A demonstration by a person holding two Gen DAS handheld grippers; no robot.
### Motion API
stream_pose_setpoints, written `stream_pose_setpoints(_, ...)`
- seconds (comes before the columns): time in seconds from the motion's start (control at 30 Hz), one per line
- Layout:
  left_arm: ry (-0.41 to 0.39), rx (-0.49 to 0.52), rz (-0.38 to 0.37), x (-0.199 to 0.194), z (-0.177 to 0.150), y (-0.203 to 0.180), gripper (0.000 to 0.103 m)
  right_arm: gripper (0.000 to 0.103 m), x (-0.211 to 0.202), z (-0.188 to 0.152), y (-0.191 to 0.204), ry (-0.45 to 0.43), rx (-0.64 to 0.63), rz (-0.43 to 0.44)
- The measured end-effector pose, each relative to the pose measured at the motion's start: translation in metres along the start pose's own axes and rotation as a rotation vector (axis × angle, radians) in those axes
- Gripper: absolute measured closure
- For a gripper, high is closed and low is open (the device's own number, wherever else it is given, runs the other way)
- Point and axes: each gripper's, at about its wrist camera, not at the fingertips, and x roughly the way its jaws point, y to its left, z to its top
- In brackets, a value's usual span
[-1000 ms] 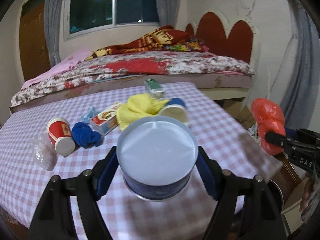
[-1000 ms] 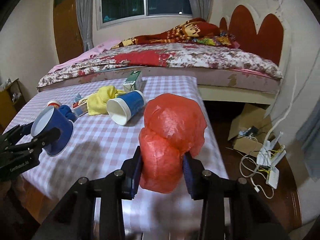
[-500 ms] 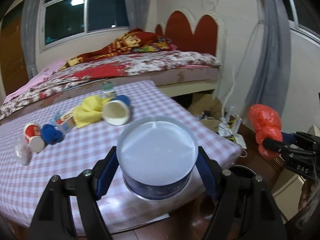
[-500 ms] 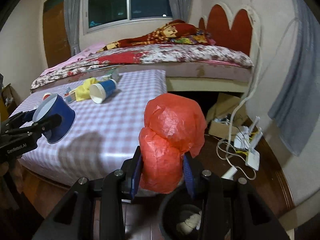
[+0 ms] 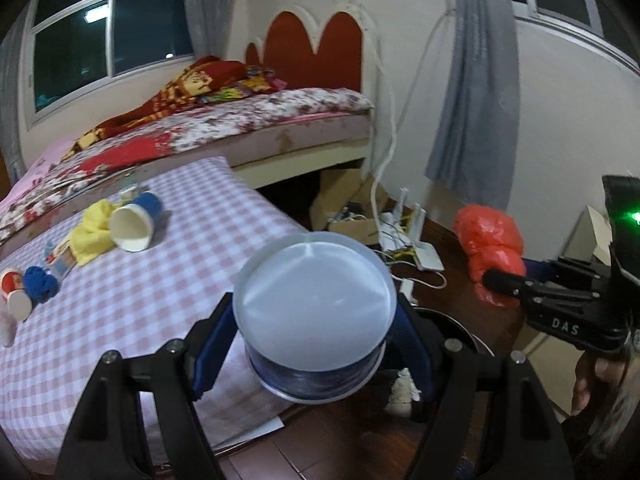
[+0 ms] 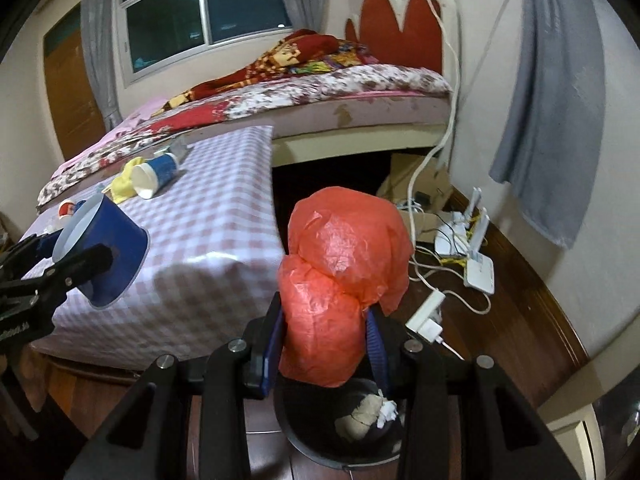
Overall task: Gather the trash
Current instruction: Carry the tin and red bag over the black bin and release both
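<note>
My left gripper (image 5: 316, 344) is shut on a blue paper cup (image 5: 316, 316), mouth toward the camera, held past the table's right edge, over the black trash bin (image 5: 460, 332). My right gripper (image 6: 326, 344) is shut on a crumpled red plastic bag (image 6: 344, 276) directly above the same bin (image 6: 352, 436), which holds crumpled white paper. The bag also shows in the left wrist view (image 5: 490, 244), and the cup in the right wrist view (image 6: 106, 250). On the checked table (image 5: 140, 304) lie another blue cup (image 5: 136, 222), a yellow cloth (image 5: 92, 232), a blue ball (image 5: 40, 284) and a red cup (image 5: 14, 290).
A bed (image 6: 304, 92) stands behind the table. Routers and cables (image 6: 468, 248) and a cardboard box (image 6: 416, 176) lie on the wooden floor by the wall. A grey curtain (image 6: 556, 100) hangs at the right.
Both grippers have swung right, off the table, and down toward the bin on the floor. The cup and the red bag stay gripped.
</note>
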Motion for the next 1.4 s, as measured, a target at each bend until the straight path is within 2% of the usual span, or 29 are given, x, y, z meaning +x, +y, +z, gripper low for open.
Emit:
stream_pose_setpoints(0.17, 0.021, 0.021, -0.047, 0.007, -0.003, -0.024, 0.027, 0.064, -0.003, -0.008, -0.019, 0.018, 0.026, -0.030)
stream_pose_setpoints(0.37, 0.056, 0.047, -0.101, 0.020, -0.007, -0.051, 0.027, 0.064, 0.005, -0.023, -0.034, 0.083, 0.033, -0.047)
stream_pose_setpoints(0.47, 0.082, 0.048, -0.143, 0.030, -0.011, -0.059, 0.027, 0.064, 0.011, -0.032, -0.040, 0.115, 0.030, -0.056)
stream_pose_setpoints(0.53, 0.105, 0.034, -0.205, 0.038, -0.016, -0.063, 0.027, 0.064, 0.014, -0.038, -0.044, 0.134, 0.027, -0.062)
stream_pose_setpoints(0.67, 0.152, 0.038, -0.250, 0.053, -0.027, -0.070, 0.027, 0.064, 0.023, -0.051, -0.049, 0.185, 0.013, -0.071)
stream_pose_setpoints(1.0, 0.256, 0.038, -0.277, 0.095, -0.047, -0.083, 0.027, 0.064, 0.063, -0.081, -0.058, 0.311, -0.025, -0.059)
stream_pose_setpoints(1.13, 0.286, 0.034, -0.286, 0.111, -0.049, -0.083, 0.027, 0.064, 0.084, -0.083, -0.060, 0.355, -0.040, -0.044)
stream_pose_setpoints(1.23, 0.320, 0.014, -0.325, 0.124, -0.052, -0.082, 0.027, 0.063, 0.096, -0.085, -0.062, 0.388, -0.048, -0.034)
stream_pose_setpoints(1.27, 0.325, 0.005, -0.336, 0.130, -0.052, -0.081, 0.024, 0.060, 0.102, -0.087, -0.062, 0.404, -0.054, -0.038)
stream_pose_setpoints(1.3, 0.338, -0.006, -0.347, 0.135, -0.054, -0.081, 0.017, 0.056, 0.108, -0.089, -0.064, 0.420, -0.061, -0.053)
stream_pose_setpoints(1.33, 0.350, -0.014, -0.336, 0.139, -0.057, -0.080, 0.002, 0.035, 0.114, -0.091, -0.066, 0.438, -0.065, -0.078)
stream_pose_setpoints(1.37, 0.344, -0.026, -0.314, 0.140, -0.059, -0.077, 0.001, 0.018, 0.118, -0.094, -0.068, 0.443, -0.070, -0.111)
stream_pose_setpoints(1.4, 0.336, -0.031, -0.293, 0.141, -0.061, -0.074, 0.001, 0.017, 0.120, -0.095, -0.071, 0.443, -0.072, -0.129)
